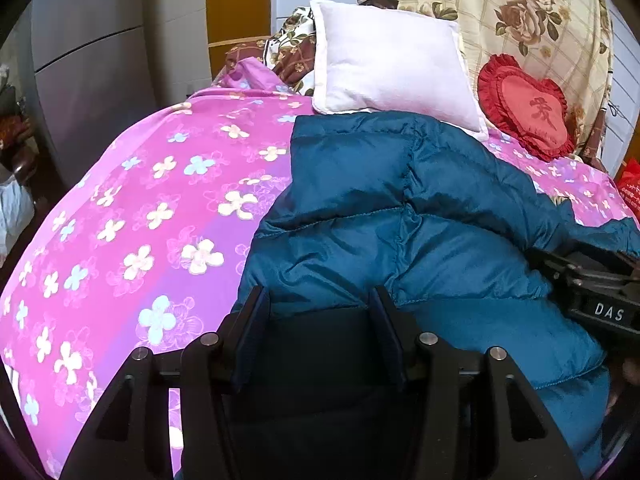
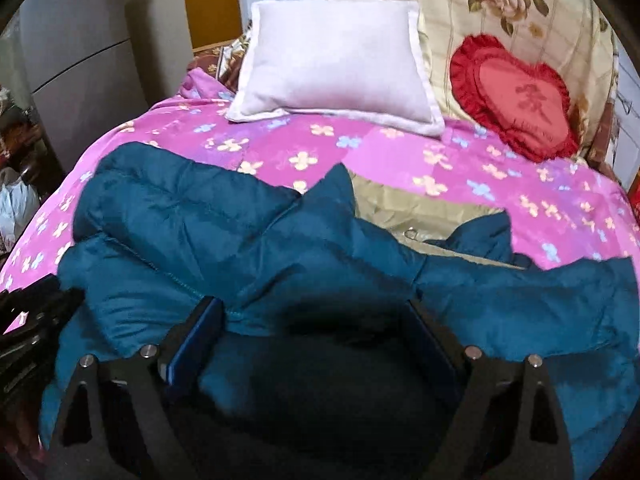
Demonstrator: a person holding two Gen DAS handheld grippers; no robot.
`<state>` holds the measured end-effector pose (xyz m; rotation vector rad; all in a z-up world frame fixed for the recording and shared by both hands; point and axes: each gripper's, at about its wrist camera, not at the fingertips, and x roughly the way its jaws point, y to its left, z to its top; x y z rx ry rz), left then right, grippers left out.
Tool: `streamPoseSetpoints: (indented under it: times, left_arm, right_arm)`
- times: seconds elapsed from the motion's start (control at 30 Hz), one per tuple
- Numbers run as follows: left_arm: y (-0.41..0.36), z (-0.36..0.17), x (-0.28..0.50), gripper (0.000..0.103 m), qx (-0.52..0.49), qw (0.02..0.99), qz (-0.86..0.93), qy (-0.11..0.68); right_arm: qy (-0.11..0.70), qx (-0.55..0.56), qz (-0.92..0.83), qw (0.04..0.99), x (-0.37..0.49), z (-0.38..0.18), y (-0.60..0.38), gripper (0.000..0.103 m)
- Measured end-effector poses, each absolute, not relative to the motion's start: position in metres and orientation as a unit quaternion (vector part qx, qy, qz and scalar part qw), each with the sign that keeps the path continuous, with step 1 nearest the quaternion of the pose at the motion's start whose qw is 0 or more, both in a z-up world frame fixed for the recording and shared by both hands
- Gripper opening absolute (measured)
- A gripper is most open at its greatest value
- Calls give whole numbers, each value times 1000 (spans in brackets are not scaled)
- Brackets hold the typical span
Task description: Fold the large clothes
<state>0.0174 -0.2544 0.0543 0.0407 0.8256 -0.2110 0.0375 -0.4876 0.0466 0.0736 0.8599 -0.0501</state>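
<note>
A teal padded jacket (image 1: 400,216) lies on the pink flowered bedspread (image 1: 140,216). My left gripper (image 1: 318,308) stands with its jaws apart over the jacket's near left edge, fabric between and below the fingers. In the right wrist view the jacket (image 2: 240,248) is bunched, its olive lining (image 2: 400,204) showing. My right gripper (image 2: 312,312) has its jaws wide apart with jacket fabric lying between them. The right gripper's body also shows in the left wrist view (image 1: 600,292), at the jacket's right side.
A white pillow (image 1: 388,64) and a red heart cushion (image 1: 528,108) rest at the head of the bed against a rose-patterned cover (image 1: 500,12). A grey cabinet (image 1: 88,60) stands left of the bed. The pink bedspread (image 2: 480,172) shows beyond the jacket.
</note>
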Motion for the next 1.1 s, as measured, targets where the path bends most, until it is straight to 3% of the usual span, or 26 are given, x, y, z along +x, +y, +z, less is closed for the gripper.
streamPoseSetpoints:
  times: [0.3, 0.53, 0.87, 1.1]
  left_arm:
    - [-257, 51, 19, 33, 25, 909, -99, 404]
    - [-256, 49, 21, 37, 21, 908, -95, 407]
    - [-253, 42, 35, 47, 4, 902, -102, 420]
    - [-236, 34, 42, 60, -52, 884, -109, 452]
  right_arm:
    - [405, 60, -18, 912, 2, 72, -518, 93]
    - [384, 3, -108, 917, -59, 93, -587, 93]
    - [410, 107, -186, 887, -71, 46, -692, 93]
    - [420, 111, -197, 879, -71, 45, -686, 94]
